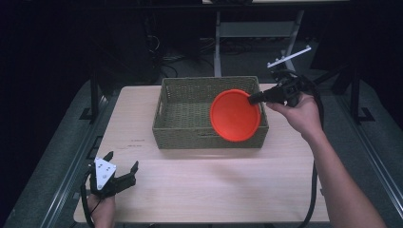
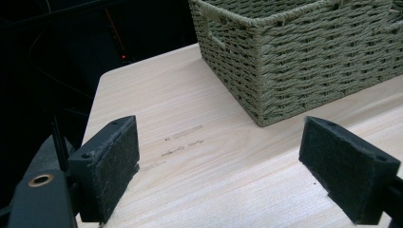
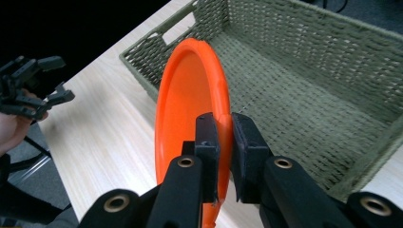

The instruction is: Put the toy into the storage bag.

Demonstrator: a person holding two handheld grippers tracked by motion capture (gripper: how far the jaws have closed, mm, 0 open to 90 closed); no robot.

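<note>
A dark room surrounded the pale wooden table (image 1: 204, 185), and a woven basket (image 1: 185, 109) sat toward its far edge. The right gripper (image 3: 224, 135) had its jaws clamped tight on the rim of an orange plate (image 1: 235, 115), held tilted over the basket's right end. Near the table's front left corner, the left gripper (image 1: 116, 173) stood wide open, holding nothing.

— What's ahead of my left gripper (image 1: 122, 170)?
— Open table (image 2: 199, 166), then the basket (image 2: 304, 61) wall blocks it.
— And under my right gripper (image 3: 224, 137)?
— The plate (image 3: 190, 109) it grips hangs over the basket's open hollow.
</note>
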